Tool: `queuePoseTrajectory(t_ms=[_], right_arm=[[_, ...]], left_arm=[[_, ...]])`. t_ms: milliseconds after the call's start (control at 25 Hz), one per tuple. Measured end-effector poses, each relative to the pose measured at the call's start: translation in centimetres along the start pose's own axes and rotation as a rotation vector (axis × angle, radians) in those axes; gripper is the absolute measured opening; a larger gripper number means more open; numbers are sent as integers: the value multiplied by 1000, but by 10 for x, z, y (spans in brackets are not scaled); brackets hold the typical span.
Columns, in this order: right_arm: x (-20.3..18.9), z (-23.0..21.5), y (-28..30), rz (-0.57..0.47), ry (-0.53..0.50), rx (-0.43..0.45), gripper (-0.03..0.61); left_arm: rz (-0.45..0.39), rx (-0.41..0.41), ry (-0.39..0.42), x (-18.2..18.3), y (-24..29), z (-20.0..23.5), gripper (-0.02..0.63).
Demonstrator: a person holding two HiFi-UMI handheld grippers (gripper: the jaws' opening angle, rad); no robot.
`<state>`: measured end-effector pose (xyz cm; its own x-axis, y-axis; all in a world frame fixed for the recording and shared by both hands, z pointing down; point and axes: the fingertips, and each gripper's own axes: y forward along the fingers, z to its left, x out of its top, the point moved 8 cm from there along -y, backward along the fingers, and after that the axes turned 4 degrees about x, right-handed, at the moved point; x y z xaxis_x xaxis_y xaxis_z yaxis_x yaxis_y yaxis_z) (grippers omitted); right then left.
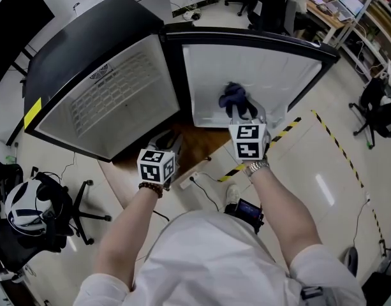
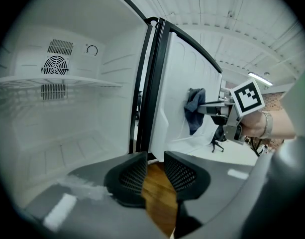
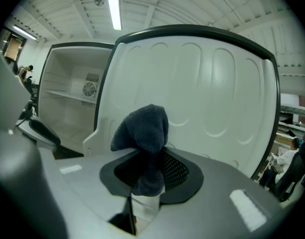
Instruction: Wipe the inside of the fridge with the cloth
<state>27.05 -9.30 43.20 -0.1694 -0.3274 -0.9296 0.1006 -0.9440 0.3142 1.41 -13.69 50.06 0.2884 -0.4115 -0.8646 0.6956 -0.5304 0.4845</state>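
Seeing cloth (image 3: 145, 128) pinched tight in right gripper (image 3: 151, 171) jaws, bunched upward, door liner (image 3: 207, 93) dead ahead, contact unclear; fridge cavity (image 2: 67, 108) off to its left, nearer left gripper (image 2: 154, 171), jaws narrow and empty; looks like right-hand work.

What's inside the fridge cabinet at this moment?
Inside the fridge cabinet are one wire shelf with nothing visible on it and a round fan vent at the back. The left gripper covers the front of the cabinet's floor.
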Motion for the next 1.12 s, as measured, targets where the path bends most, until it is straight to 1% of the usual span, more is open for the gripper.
queuePoseTrajectory(t_ms=[640, 920, 1120], right_arm=[[-34, -89, -40, 55, 59, -201, 89], [-42, -108, -48, 77, 80, -257, 89], [-42, -115, -52, 75, 95, -275, 89]], left_arm=[[5, -17, 6, -3, 10, -23, 97], [5, -19, 9, -2, 13, -29, 95], [7, -14, 6, -4, 12, -30, 95]])
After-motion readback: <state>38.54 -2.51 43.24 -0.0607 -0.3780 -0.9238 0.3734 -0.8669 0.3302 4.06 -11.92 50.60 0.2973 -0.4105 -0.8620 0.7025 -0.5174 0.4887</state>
